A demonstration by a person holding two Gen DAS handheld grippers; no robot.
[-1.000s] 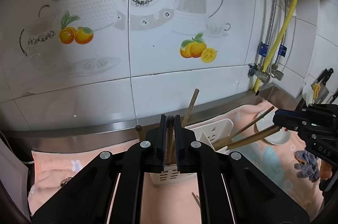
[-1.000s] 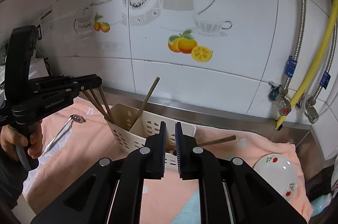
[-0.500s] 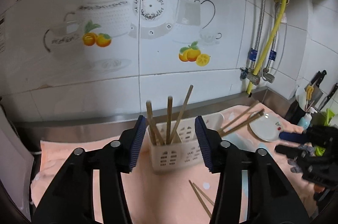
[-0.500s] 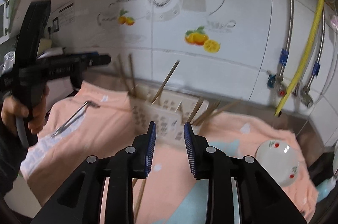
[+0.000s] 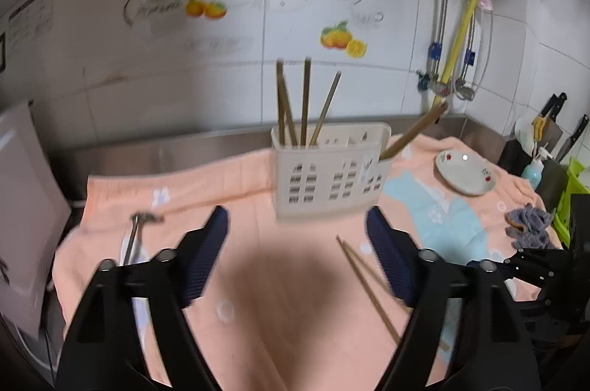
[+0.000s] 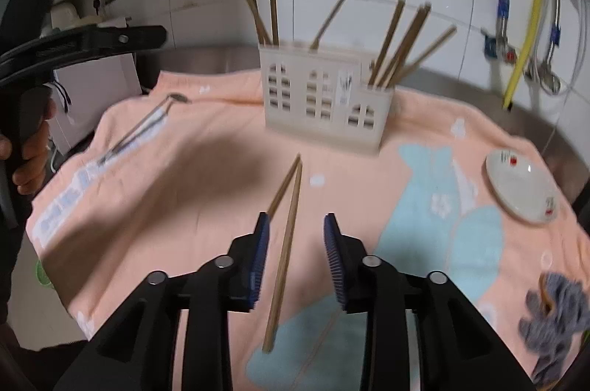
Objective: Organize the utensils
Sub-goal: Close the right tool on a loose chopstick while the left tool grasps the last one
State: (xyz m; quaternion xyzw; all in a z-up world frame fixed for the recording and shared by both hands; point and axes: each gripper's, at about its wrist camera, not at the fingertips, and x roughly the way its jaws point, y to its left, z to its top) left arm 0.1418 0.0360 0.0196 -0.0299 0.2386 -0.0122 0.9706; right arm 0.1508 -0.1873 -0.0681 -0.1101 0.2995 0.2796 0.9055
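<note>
Right wrist: right gripper (image 6: 295,254) jaws opening, straddling loose brown wooden chopsticks (image 6: 285,243) on peach towel (image 6: 184,170) | left gripper (image 5: 297,251) opening, empty | step: pickup | next: pinch pair, carry to white slotted plastic caddy (image 6: 324,96)

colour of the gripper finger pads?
Dark blue, ribbed, on black fingers. Clearest in the right wrist view, on the right gripper pads.

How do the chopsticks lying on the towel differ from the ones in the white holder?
The loose chopsticks lie flat on the towel as a pair; the chopsticks in the holder stand upright or leaning, several together, in separate compartments. Both sets are brown sticks of similar look.
</note>
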